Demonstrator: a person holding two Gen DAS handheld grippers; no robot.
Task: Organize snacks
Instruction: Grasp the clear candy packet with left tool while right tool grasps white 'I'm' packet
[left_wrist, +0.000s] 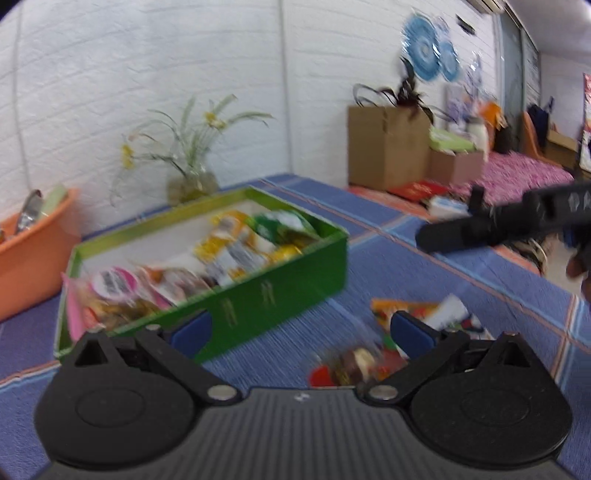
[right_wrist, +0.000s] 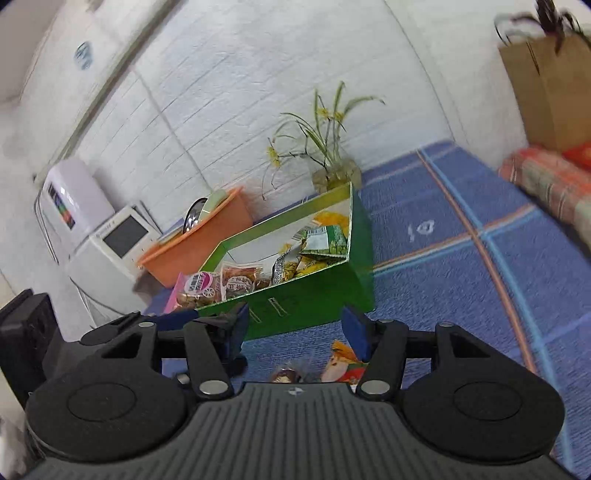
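On the blue checked tablecloth (left_wrist: 424, 258), the snack-filled green cardboard box (left_wrist: 280, 288) sits (blurred); loose bright snack packets (left_wrist: 417, 314) lie beside it; left gripper (left_wrist: 301, 328) and right gripper (right_wrist: 295, 328) both spread, empty.

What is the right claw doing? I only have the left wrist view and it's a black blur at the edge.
Observer: The right claw is open, with nothing between its pads.
Operator: What's past the orange basin? It's cut off here.
Observer: A small white appliance with a dark screen stands beside the orange basin, against the wall.
Operator: The far end of the box is smeared for me.
Observer: A green packet lies at that end of the green box, on top of yellow ones.
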